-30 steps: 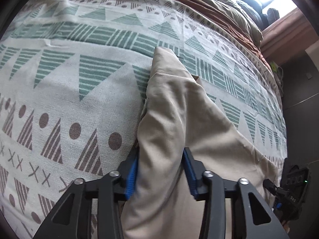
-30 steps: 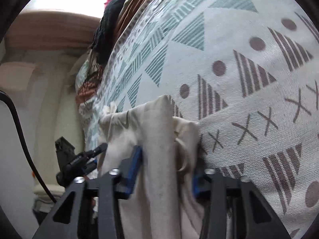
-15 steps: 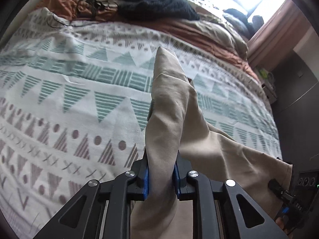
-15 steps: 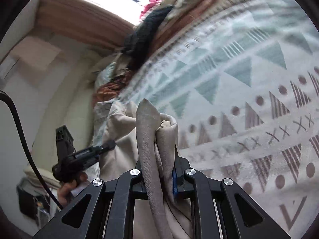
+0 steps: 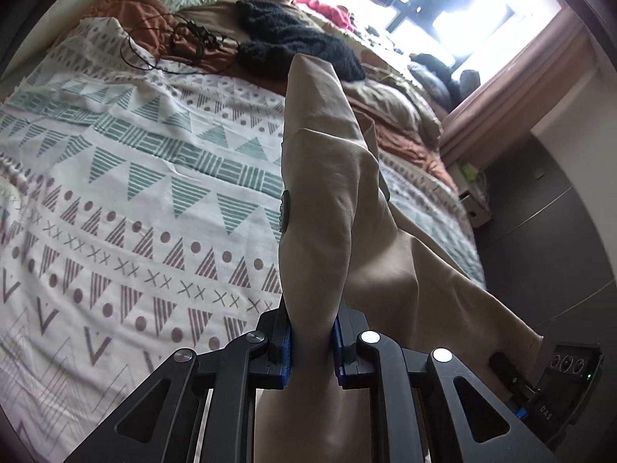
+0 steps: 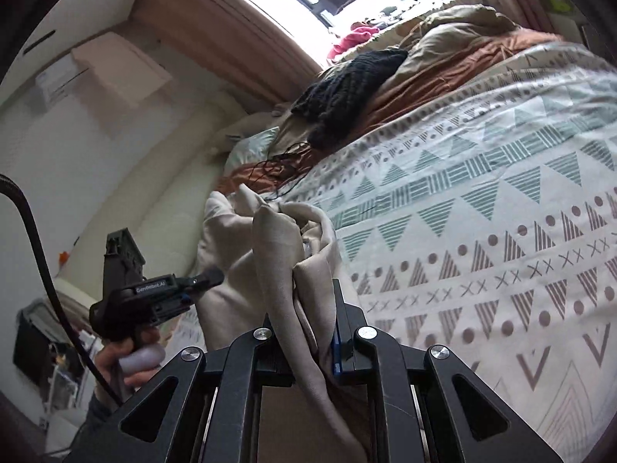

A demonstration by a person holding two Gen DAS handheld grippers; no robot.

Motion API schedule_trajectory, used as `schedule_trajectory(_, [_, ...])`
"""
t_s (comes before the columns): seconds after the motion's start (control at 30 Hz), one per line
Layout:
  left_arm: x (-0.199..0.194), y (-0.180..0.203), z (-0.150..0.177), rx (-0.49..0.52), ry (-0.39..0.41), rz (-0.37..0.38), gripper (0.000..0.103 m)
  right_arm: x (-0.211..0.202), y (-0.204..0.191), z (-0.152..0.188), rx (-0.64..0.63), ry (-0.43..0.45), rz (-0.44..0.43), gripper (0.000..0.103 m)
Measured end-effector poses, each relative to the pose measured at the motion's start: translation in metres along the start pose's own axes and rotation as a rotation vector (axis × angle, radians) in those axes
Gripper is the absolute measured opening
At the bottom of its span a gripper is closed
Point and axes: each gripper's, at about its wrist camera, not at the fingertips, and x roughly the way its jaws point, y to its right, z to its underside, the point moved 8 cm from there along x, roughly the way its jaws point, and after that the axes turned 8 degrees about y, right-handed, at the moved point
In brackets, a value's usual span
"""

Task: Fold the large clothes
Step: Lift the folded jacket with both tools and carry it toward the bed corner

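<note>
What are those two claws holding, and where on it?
Both grip the beige garment: the left gripper and the right gripper each pinch a bunched fold of its cloth.

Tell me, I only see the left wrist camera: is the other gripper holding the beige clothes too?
Observer: Yes. The right gripper is shut on a bunched part of the beige garment.
Operator: Can you see my hand?
Observer: The right wrist view shows the left hand squeezing the other gripper's handle.
Operator: Anything on the wall over there?
Observer: A boxy white unit is mounted high up, beside the window's wooden frame.
</note>
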Motion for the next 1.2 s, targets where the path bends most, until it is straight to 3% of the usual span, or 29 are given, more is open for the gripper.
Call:
schedule_trajectory(0.3, [-0.084, -0.015, -0.027, 0.005, 0.081, 0.077, 0.016, -0.032, -0.1, 0.007, -0.081, 0.038, -0.034, 0.013])
schedule_trajectory(0.57, [-0.163, -0.059, -0.061, -0.003, 0.192, 0.067, 0.015, -0.025, -0.192, 0.023, -0.156, 0.036, -0.137, 0.013])
schedule_trajectory(0.73, [-0.21, -0.098, -0.08, -0.013, 0.239, 0.048, 0.015, -0.002, -0.261, 0.047, -0.221, -0.004, -0.232, 0.013])
schedule_trajectory(1.07, [-0.294, -0.203, -0.109, -0.064, 0.339, -0.058, 0.015, 0.07, -0.38, 0.097, -0.305, -0.13, -0.369, 0.013])
schedule_trajectory(1.2, [-0.316, -0.243, -0.118, -0.084, 0.328, -0.085, 0.015, 0.101, -0.427, 0.123, -0.317, -0.195, -0.405, 0.013])
